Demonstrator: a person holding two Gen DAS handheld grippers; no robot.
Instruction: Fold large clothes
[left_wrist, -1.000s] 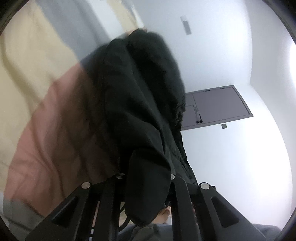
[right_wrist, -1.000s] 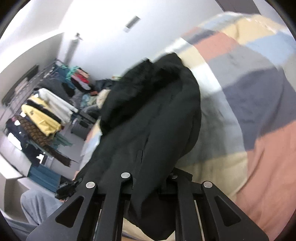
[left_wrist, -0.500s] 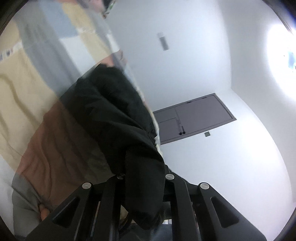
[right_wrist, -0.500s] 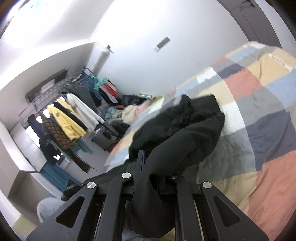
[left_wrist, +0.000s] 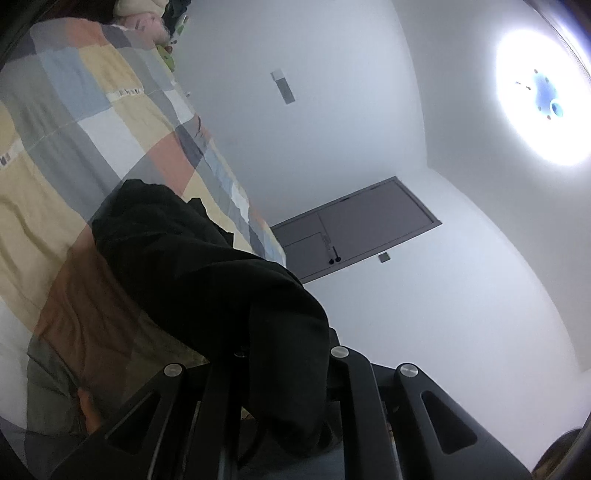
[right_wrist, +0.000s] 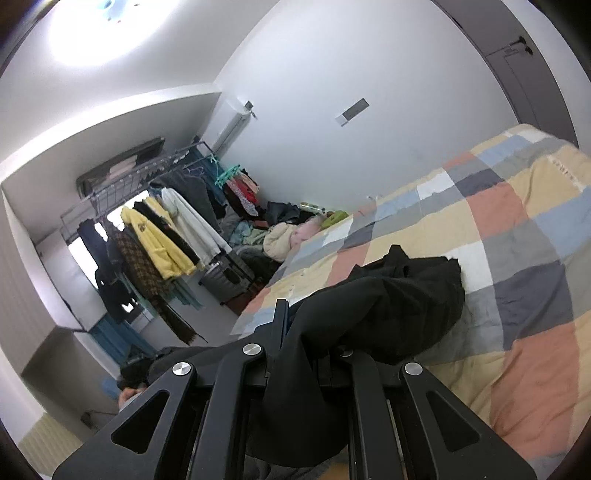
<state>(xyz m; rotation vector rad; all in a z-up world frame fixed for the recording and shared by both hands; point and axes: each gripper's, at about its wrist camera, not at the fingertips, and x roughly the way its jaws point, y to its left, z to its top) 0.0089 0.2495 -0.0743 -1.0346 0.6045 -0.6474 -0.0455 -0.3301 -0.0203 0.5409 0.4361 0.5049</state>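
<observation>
Left gripper (left_wrist: 284, 369): clamped on a bunched edge of the black garment (left_wrist: 192, 266).
Right gripper (right_wrist: 310, 354): likewise closed on black cloth.
Change: a second ago the garment hung lifted; now its far end lies crumpled on the bed (right_wrist: 517, 229).
Meaning: laid down, not yet spread flat for folding.

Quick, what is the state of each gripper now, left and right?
Left gripper: shut on the black garment.
Right gripper: shut on the black garment too.
</observation>
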